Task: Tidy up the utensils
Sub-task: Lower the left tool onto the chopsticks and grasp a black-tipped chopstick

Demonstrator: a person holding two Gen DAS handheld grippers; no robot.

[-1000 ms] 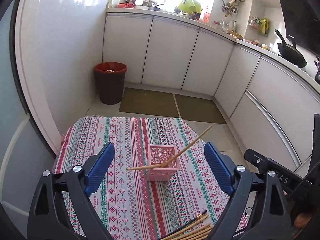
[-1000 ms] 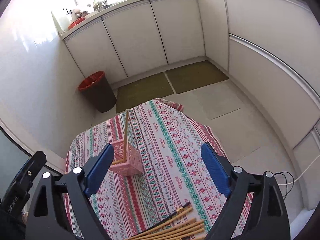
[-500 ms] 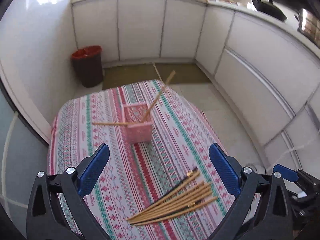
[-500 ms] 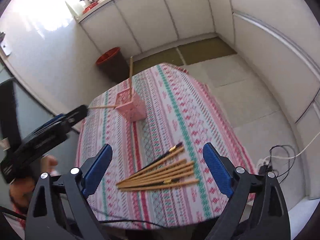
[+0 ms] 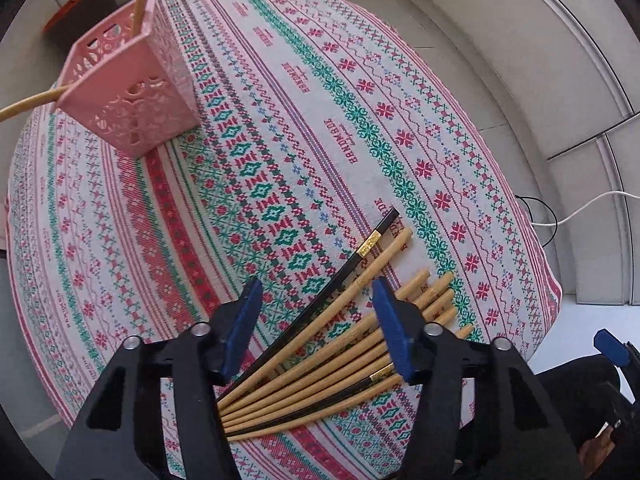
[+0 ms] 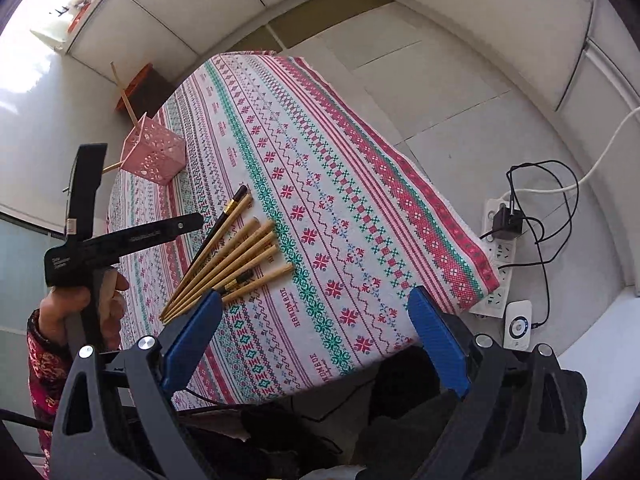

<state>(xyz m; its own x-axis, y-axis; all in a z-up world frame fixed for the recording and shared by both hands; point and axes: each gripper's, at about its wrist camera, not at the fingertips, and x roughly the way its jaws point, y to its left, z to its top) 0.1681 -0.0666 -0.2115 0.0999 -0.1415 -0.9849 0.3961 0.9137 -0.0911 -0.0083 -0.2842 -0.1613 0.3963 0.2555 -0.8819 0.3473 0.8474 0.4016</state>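
Chopsticks (image 5: 340, 344), loose bundle, mostly pale wood with two black ones carrying gold bands, lying fanned on the patterned tablecloth (image 5: 360, 128) at the near part of the desk. Left gripper (image 5: 318, 320) pointing straight down over this bundle; its blue fingers (image 5: 244, 320) have just been closing and now stand at a middling gap, straddling the black chopstick and several wooden ones, with no pad seen pressing on any of them. Pink basket (image 5: 132, 92), perforated, upright at the far part of the desk, well apart from the bundle, holding two wooden chopsticks (image 5: 142, 4) that lean out over its rim. Right gripper (image 6: 316, 340) above the near desk edge, fingers spread wide, nothing between them. Power strip (image 6: 498, 264) and cables on the floor beside the desk.
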